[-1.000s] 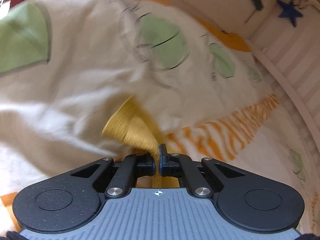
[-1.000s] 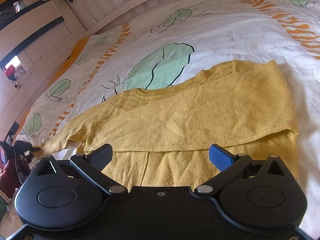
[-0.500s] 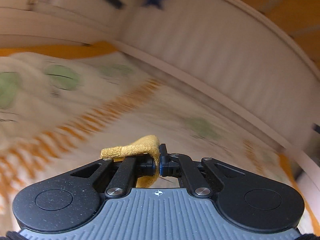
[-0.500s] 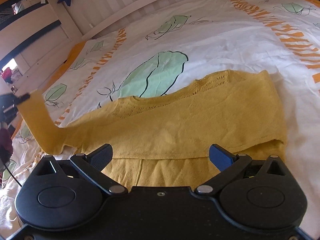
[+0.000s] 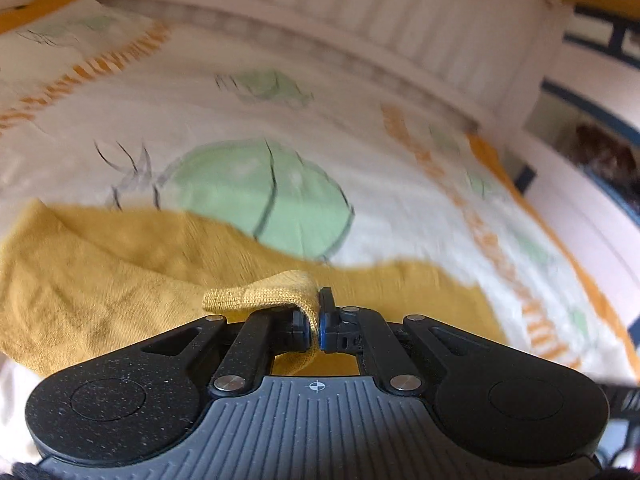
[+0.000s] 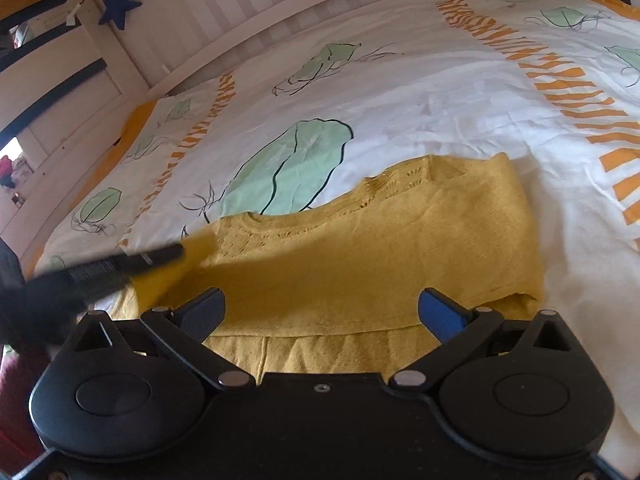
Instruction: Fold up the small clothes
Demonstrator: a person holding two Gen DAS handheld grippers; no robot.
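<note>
A mustard-yellow knit sweater [image 6: 380,240] lies partly folded on the bed cover, its right side folded over the body. My left gripper [image 5: 314,326] is shut on the cuff of the sweater's sleeve [image 5: 260,294] and holds it above the sweater body [image 5: 100,280]. In the right wrist view the left gripper [image 6: 120,266] comes in blurred from the left, with the sleeve [image 6: 172,276] hanging over the sweater's left part. My right gripper [image 6: 322,310] is open and empty, hovering above the sweater's lower hem.
The white bed cover [image 6: 420,100] has green leaf prints and orange stripes. A white slatted bed rail [image 6: 240,8] runs along the far side, with a blue star [image 6: 118,4] hanging on it. Dark and red clothing [image 6: 16,360] lies at the left edge.
My left gripper has carried the sleeve up from the left and swung it rightward over the sweater body. The right gripper has stayed open and nearly still.
</note>
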